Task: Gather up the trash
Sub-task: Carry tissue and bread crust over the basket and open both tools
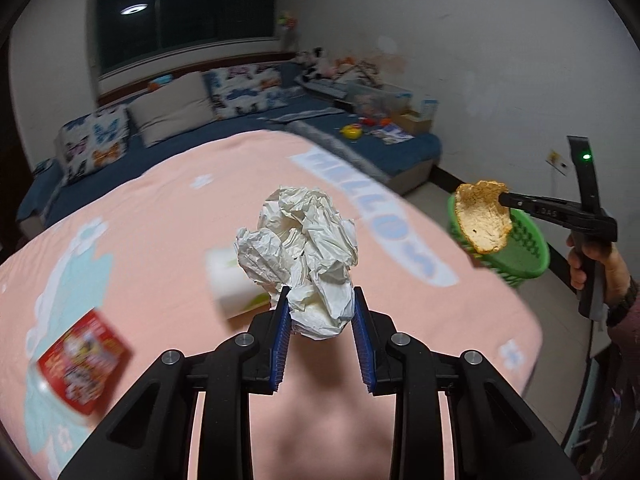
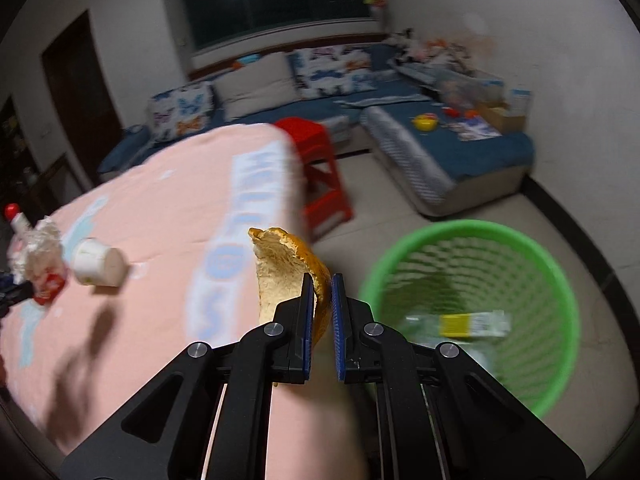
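Left tongs point(image 1: 321, 304) clamped on light, crushable paper wad point(image 1: 300, 240) at its base; right tongs point(image 2: 321, 294) pinch the stiff, brittle-looking orange peel point(image 2: 286, 272) by its edge, likely slip-prone.

Both cameras sit just behind their own fingers, tilted down. The left looks across the pink cloth point(image 1: 168, 208) toward the sofa point(image 1: 224, 120); the right faces the green basket point(image 2: 520, 240). Both see cloth, sofa, basket.
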### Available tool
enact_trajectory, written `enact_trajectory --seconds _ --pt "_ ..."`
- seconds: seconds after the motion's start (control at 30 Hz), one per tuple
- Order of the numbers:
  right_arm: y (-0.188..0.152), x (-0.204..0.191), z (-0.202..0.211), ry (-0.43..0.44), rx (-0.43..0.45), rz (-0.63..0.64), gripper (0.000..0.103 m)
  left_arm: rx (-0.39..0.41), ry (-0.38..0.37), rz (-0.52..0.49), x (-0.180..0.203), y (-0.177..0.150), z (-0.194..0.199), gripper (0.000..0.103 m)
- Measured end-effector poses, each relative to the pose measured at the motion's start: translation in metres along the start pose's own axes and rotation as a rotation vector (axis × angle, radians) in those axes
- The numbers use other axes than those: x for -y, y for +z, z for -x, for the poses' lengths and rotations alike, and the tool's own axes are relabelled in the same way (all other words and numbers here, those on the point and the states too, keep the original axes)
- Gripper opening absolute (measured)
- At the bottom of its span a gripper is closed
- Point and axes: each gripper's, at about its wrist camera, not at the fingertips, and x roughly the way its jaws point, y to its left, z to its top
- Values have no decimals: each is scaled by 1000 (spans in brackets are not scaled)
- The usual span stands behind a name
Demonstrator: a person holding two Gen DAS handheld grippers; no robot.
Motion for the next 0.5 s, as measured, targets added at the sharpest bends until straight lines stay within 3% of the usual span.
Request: enact_trajectory --seconds 0.27,0.5 --pt "-20 87 -6 -166 -67 -81 10 -12 -110 -88 77 33 -37 28" --pt "-39 129 -20 -199 -112 -151 13 -44 -177 -147 131 59 -75 28"
